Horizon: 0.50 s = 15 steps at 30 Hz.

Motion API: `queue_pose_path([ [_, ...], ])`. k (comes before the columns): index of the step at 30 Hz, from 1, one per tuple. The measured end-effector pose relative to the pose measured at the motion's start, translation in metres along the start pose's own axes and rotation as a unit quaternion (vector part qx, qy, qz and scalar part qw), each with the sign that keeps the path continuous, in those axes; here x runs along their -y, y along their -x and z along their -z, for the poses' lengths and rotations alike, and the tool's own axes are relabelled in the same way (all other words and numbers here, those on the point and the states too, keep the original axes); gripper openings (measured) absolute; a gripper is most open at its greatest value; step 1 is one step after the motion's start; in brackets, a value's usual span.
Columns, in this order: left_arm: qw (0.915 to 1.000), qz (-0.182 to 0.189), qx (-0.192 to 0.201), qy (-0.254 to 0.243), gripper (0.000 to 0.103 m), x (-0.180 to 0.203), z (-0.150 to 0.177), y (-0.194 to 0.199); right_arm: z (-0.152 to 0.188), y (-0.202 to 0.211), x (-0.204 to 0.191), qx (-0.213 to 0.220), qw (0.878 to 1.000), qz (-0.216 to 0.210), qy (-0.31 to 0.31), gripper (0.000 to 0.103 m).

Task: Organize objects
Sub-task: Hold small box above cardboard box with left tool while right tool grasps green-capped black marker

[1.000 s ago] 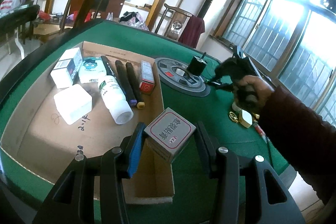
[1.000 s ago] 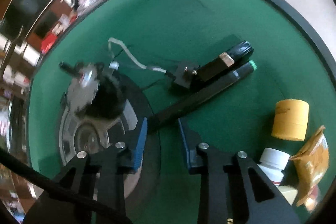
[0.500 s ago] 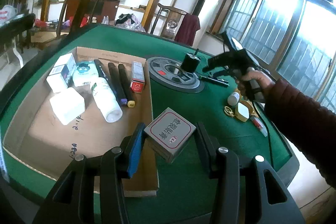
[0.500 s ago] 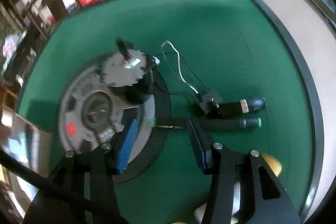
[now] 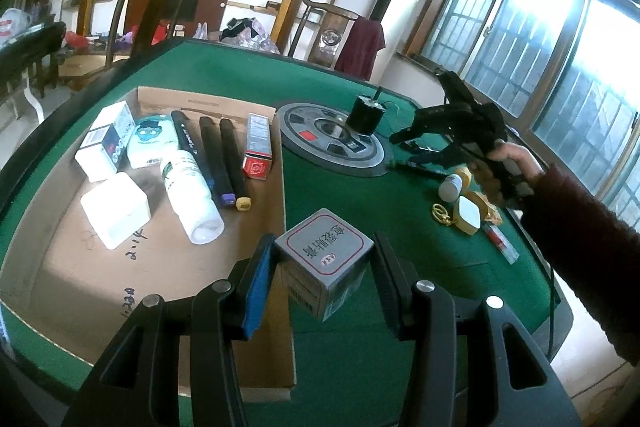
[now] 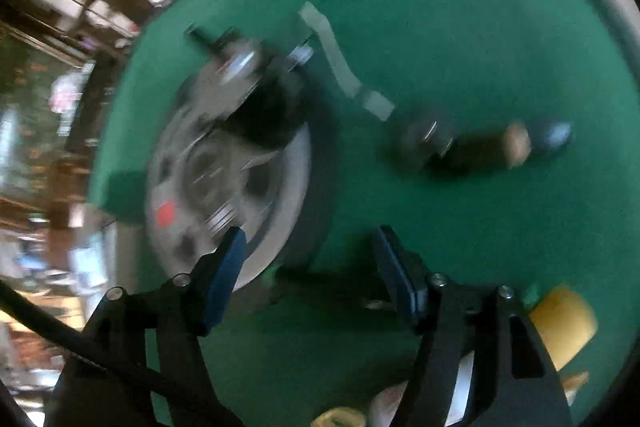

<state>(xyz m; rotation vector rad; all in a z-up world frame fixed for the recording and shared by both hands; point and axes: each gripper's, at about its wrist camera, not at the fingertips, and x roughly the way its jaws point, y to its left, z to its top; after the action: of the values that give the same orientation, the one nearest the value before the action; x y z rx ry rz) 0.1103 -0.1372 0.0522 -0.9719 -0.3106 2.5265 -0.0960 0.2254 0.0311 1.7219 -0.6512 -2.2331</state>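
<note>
Left wrist view: a cardboard tray [image 5: 72, 279] lies on the green table [image 5: 352, 339] and already holds a sorted row: two white boxes [image 5: 105, 143], a wipes pack [image 5: 150, 143], a white bottle [image 5: 192, 199], a white block [image 5: 116, 209], three markers [image 5: 224, 163] and a red-ended box [image 5: 258, 147]. These count as the finished part of the task.

The left gripper [image 5: 322, 267] is clamped on a grey cube box [image 5: 324, 259], its fingers pressing the box's two sides. The box hangs just past the tray's right edge, above the green felt, not yet set down. Judged from its position, it is the next item to enter the tray.

The right gripper [image 6: 312, 263], held in a hand [image 5: 506, 175] in a dark red sleeve, hovers over the far right of the table with its jaws opening. In the blurred right wrist view a dark pen-like item [image 6: 332, 279] lies on the felt beneath the parted fingers; no pad presses on it.

Still unsorted on the right side: a black motor [image 5: 366, 113] standing on a round disc [image 5: 332, 143], a small wired part [image 6: 476, 143], a yellow roll [image 6: 564, 323], a small white bottle [image 5: 450, 185], a white-and-yellow case [image 5: 468, 215], a gold ring [image 5: 440, 215] and a red-tipped pen [image 5: 500, 241].

Progress: well begun, with many loose items left.
</note>
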Motion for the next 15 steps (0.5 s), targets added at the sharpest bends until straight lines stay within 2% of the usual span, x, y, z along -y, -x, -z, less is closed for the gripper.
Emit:
queue_pose_path([
  [3, 1.0000, 0.005, -0.003, -0.003, 0.042, 0.003, 0.001, 0.001, 0.024, -0.003, -0.005, -0.026, 0.999, -0.031, 0.005, 0.066],
  [5, 1.0000, 0.007, -0.005, -0.005, 0.042, 0.006, 0.003, 0.001, 0.034, 0.000, -0.011, -0.029, 0.999, -0.021, 0.022, 0.066],
  [8, 0.9999, 0.006, -0.002, -0.012, 0.042, 0.013, 0.004, 0.006, 0.041, 0.012, -0.020, -0.001, 0.998, 0.028, 0.049, 0.065],
  [11, 0.9998, 0.004, 0.003, -0.019, 0.042, 0.019, 0.006, 0.011, 0.046, 0.028, -0.032, 0.052, 0.997, 0.040, 0.033, 0.066],
  [12, 0.9998, 0.004, 0.003, -0.020, 0.042, 0.020, 0.006, 0.012, 0.051, 0.036, -0.031, 0.068, 0.995, 0.063, 0.026, 0.066],
  [15, 0.9998, 0.008, 0.002, -0.019, 0.042, 0.022, 0.008, 0.012, 0.050, 0.031, -0.039, 0.070, 0.987, 0.142, 0.026, 0.065],
])
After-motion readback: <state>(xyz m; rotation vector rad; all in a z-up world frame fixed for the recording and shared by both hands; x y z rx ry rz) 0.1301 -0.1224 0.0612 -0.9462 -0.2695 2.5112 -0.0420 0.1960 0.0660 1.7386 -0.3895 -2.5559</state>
